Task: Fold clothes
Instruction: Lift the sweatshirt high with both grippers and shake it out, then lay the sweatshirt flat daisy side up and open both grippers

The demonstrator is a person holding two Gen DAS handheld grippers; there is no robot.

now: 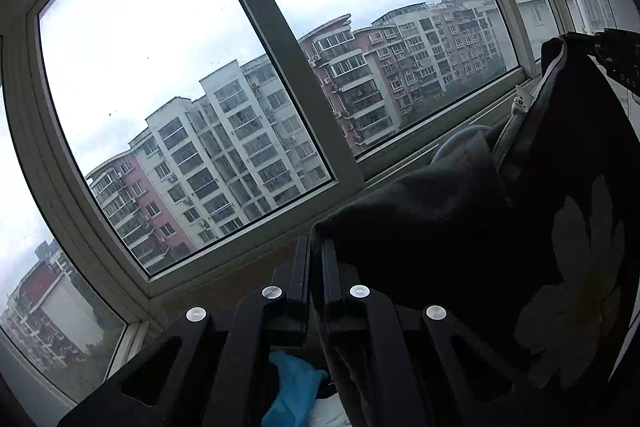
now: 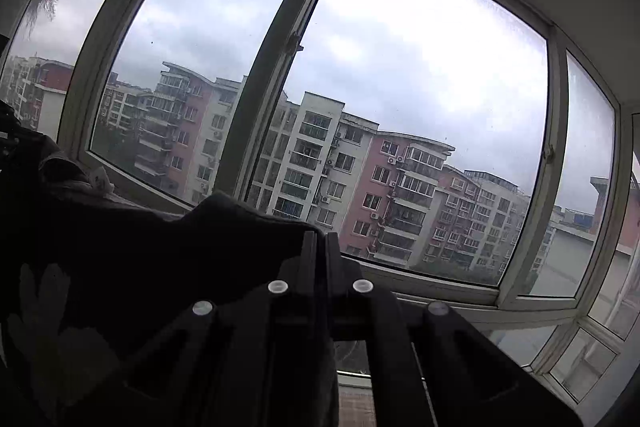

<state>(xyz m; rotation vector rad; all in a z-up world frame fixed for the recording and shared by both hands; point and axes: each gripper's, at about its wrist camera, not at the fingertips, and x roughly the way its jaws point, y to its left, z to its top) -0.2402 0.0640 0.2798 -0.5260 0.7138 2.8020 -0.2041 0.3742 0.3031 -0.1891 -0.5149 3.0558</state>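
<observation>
Before a wide window [image 1: 180, 75] facing apartment blocks [image 2: 320, 171], left gripper [image 1: 318, 247] and right gripper [image 2: 320, 239], jaws clamped, hold up a dark zippered garment [image 1: 460, 211], its lower part cut off.

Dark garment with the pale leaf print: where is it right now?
The dark garment hangs in the air in front of the window, stretched between the left gripper and the right gripper, both shut on its edge.

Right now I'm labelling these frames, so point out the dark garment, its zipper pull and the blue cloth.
dark garment [image 1: 460, 227]: left wrist view, on its dark body fabric.
zipper pull [image 1: 520, 101]: left wrist view, on the pale tab.
blue cloth [image 1: 290, 387]: left wrist view, on its crumpled middle.
</observation>
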